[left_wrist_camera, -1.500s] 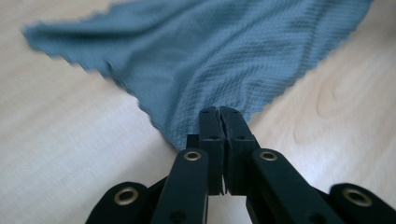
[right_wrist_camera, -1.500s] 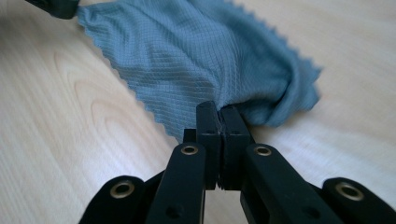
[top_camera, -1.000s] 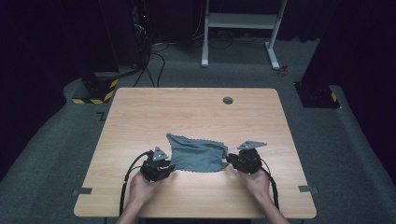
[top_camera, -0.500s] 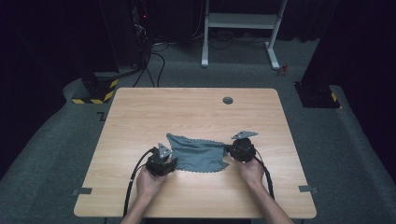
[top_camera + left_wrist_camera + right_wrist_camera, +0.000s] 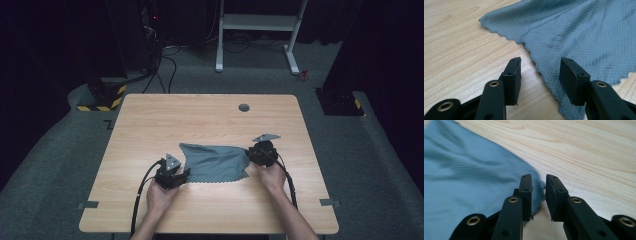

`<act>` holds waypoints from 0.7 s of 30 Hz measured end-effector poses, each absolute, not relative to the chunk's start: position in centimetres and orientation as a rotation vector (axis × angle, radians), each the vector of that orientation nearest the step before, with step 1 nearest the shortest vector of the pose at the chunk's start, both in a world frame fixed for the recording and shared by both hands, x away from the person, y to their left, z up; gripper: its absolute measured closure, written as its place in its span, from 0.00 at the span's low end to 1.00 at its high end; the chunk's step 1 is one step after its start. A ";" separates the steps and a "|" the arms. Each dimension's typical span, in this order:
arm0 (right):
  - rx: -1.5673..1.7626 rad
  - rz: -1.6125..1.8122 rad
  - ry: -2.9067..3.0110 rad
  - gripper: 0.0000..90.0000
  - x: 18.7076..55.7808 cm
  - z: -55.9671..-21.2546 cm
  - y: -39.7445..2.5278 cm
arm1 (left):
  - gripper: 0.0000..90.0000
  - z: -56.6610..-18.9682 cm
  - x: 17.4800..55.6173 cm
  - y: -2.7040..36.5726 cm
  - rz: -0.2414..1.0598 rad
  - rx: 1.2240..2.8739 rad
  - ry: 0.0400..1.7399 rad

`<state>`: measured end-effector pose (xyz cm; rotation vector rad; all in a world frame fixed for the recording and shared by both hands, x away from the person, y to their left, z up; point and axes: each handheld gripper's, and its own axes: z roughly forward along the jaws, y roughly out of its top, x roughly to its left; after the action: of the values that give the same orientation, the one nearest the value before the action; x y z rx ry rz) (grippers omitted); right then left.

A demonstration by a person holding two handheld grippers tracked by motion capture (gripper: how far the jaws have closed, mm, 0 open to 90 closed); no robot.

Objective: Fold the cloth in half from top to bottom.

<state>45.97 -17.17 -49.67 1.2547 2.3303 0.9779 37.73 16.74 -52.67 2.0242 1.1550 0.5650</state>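
Both grippers have closed in on the grey cloth [image 5: 214, 163] lying on the worktop [image 5: 150, 125]. The left gripper [image 5: 541, 72] gapes at its scalloped edge; the right gripper [image 5: 539, 195], nearly shut, seems to straddle a corner, ready for pinching.

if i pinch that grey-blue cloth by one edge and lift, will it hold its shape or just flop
Probably flop: the cloth lies flat with soft ripples and one layer folded over another, so it looks thin and limp. It likely weighs little. Its fine quilted weave should give the left gripper decent grip, though pushing it across the smooth table would likely bunch it rather than slide it whole.
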 end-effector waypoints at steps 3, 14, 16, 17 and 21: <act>1.206 1.024 2.341 0.83 43.5 -49.3 -17.6 | 0.56 -52.7 37.8 16.8 0.554 2.018 1.173; 1.204 1.068 2.397 0.84 40.0 -51.2 -17.4 | 0.54 -52.7 37.7 16.7 0.577 2.020 1.178; 1.187 1.033 2.412 0.89 40.1 -51.4 -16.9 | 0.54 -52.6 37.7 16.8 0.570 2.021 1.180; 1.164 1.012 2.424 0.92 40.1 -51.6 -16.6 | 0.54 -52.7 37.7 16.8 0.568 2.016 1.182; 1.081 0.959 2.434 1.00 39.4 -51.5 -16.3 | 0.54 -52.7 37.7 16.8 0.567 2.016 1.182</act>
<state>39.36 -16.32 -51.48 1.0809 2.4338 0.9589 37.75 16.76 -52.66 2.0159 1.1823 0.5665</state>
